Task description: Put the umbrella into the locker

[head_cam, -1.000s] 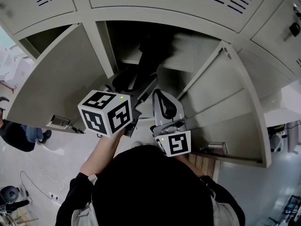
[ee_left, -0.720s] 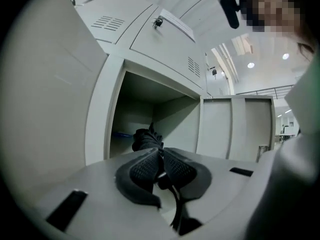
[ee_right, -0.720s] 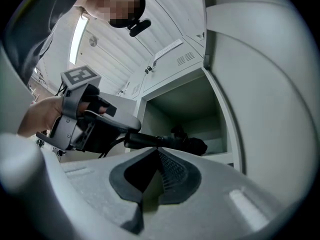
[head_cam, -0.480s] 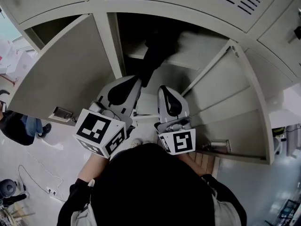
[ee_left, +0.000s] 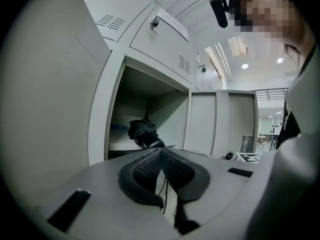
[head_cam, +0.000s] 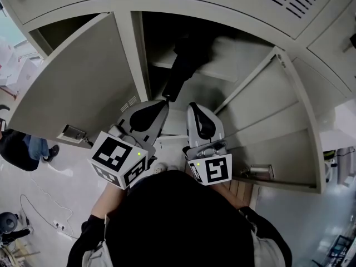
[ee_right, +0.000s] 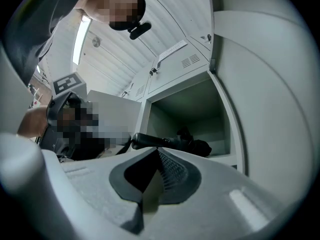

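Head view: nearest the person, the left gripper (head_cam: 163, 102) and the right gripper (head_cam: 194, 106) sit side by side, both aimed toward twelve o'clock into the open locker (head_cam: 139, 54). The left gripper view and the right gripper view each show that gripper's pads pressed together with nothing between them, so neither tool carries anything.

Just beyond the tips, at twelve o'clock, the black umbrella (head_cam: 182, 60) lies on the locker's shelf (head_cam: 222, 71), clear of both grippers. Its handle (head_cam: 169, 90) sticks out past the shelf's front edge, down toward the left gripper's tip. The bundled canopy end reaches back into the dark compartment.

The placing looks essentially done, with the umbrella resting inside and let go. The overhanging handle probably calls for a nudge with a closed tip toward twelve o'clock, until it clears the opening. After that, the left door (head_cam: 78, 88) at ten o'clock could be swung shut; the right door (head_cam: 278, 132) at two o'clock also stands open.
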{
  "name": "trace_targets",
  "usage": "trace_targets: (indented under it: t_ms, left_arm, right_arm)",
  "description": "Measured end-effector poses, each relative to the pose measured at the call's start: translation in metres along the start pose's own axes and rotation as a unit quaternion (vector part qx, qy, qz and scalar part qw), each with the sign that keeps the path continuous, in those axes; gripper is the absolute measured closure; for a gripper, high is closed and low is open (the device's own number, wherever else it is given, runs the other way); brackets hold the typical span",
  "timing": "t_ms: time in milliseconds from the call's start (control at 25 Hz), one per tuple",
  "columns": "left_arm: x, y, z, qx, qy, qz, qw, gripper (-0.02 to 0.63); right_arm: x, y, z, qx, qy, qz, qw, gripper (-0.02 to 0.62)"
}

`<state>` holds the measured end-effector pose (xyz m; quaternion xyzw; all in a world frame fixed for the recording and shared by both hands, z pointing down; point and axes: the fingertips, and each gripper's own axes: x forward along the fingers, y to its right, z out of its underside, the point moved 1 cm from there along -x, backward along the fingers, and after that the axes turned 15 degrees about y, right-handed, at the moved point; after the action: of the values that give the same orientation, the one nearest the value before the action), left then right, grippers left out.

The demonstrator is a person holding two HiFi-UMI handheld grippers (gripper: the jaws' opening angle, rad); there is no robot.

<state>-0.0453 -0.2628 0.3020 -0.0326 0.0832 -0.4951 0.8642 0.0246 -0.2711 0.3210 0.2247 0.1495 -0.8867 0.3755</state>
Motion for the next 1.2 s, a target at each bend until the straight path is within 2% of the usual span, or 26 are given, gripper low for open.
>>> trace_targets:
  t_ms: [120,600,880,1200]
  left_arm:
    - [0.008,0.002,0.002,0.014,-0.002,0.005,0.9999,0.600]
    - [0.058,0.003,0.008,0.003,0.003,0.049,0.9988,0.600]
    - [0.095,0.003,0.013,0.009,-0.002,0.074,0.9972,0.600]
    - [0.123,-0.002,0.017,0.026,-0.006,0.080,0.9964,0.600]
  right_arm:
    - [0.000,0.005,-0.001,-0.003,0.001,0.006,1.000,0.592]
    - [0.007,0.018,0.003,0.002,-0.006,0.024,1.000,0.592]
    - [0.008,0.035,0.009,0.001,-0.012,0.048,0.999,0.592]
    - [0.010,0.043,0.012,0.004,-0.013,0.063,0.998,0.592]
